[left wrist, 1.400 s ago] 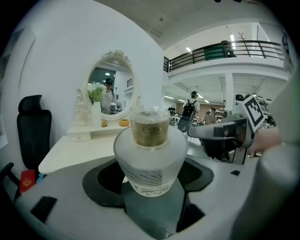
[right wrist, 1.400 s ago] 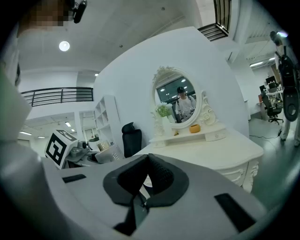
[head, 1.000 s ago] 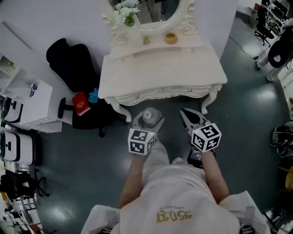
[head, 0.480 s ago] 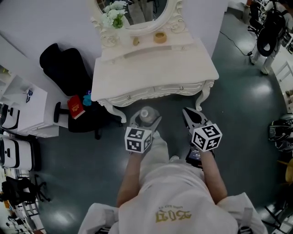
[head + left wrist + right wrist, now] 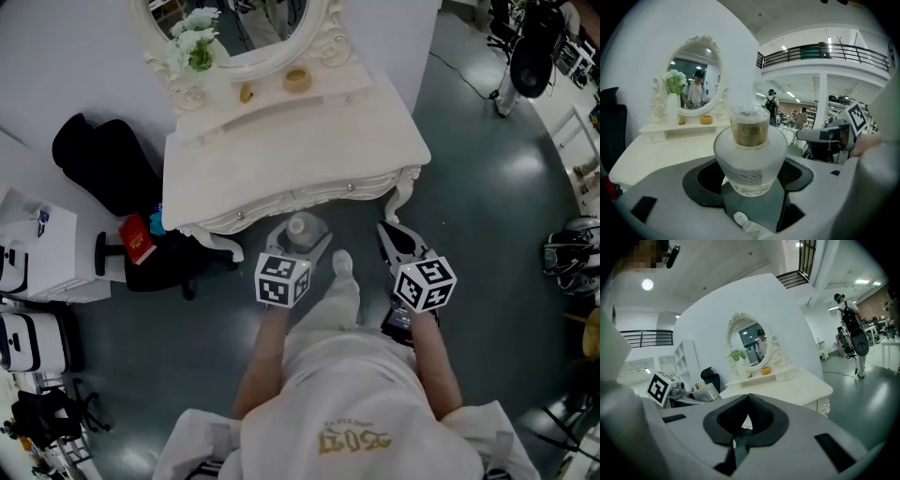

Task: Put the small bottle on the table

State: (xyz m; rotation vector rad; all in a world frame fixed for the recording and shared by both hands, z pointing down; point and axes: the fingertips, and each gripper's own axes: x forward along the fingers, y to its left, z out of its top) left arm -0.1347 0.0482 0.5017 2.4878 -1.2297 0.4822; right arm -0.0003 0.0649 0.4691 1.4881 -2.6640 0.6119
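The small bottle (image 5: 302, 227) is frosted glass with a gold neck and a clear cap. My left gripper (image 5: 301, 240) is shut on it and holds it upright just in front of the white dressing table's (image 5: 281, 141) front edge, above the floor. In the left gripper view the bottle (image 5: 751, 154) fills the middle between the black pads (image 5: 704, 180), with the table top (image 5: 670, 150) beyond. My right gripper (image 5: 387, 234) hangs beside it to the right, shut and holding nothing. In the right gripper view its jaws (image 5: 747, 403) meet, and the bottle (image 5: 707, 392) shows at the left.
At the table's back stand an oval mirror (image 5: 246, 28), a vase of flowers (image 5: 192, 47) and a small gold jar (image 5: 297, 80). To the table's left are a black chair (image 5: 98, 169), a red book (image 5: 137, 239) and a white shelf unit (image 5: 33, 248). Black gear stands at the right (image 5: 572, 258).
The dressing table has slid left and nearer in the head view as the person steps up to it. Both grippers keep their pose; the bottle stays held in the left one.
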